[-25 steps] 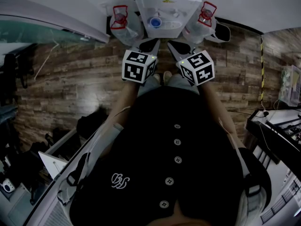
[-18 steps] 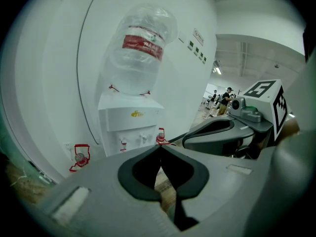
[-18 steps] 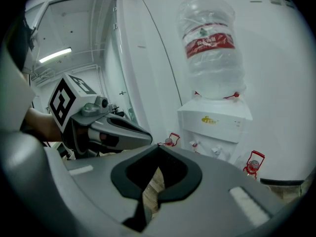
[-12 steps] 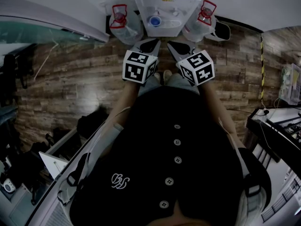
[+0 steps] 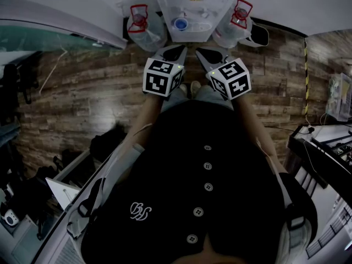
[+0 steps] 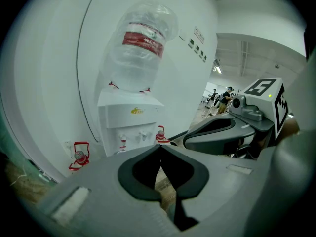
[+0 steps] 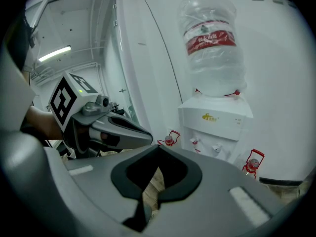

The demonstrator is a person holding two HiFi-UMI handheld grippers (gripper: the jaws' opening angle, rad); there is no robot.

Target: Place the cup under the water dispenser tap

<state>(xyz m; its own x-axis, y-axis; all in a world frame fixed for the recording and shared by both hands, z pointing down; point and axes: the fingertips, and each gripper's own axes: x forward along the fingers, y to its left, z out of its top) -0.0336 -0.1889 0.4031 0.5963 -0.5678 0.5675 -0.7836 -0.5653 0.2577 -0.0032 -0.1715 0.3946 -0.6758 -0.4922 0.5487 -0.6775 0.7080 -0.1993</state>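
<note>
A white water dispenser [image 5: 192, 7] with a big clear bottle [image 6: 140, 43] on top stands straight ahead against the wall; its two small taps [image 6: 133, 138] show on its front. The taps [image 7: 205, 144] also appear in the right gripper view. No cup shows in any view. My left gripper [image 5: 181, 49] and right gripper [image 5: 199, 53] are held side by side in front of the dispenser, short of it. Both are shut with their jaws meeting at the tips and nothing between them, as seen for the left gripper [image 6: 159, 147] and the right gripper [image 7: 159, 147].
Two spare water bottles with red handles [image 5: 140, 21] [image 5: 239, 18] stand on the wooden floor [image 5: 82, 92] beside the dispenser. A glass partition [image 5: 49, 37] runs at the left. A desk with equipment [image 5: 324, 153] is at the right, dark clutter [image 5: 33, 197] at the lower left.
</note>
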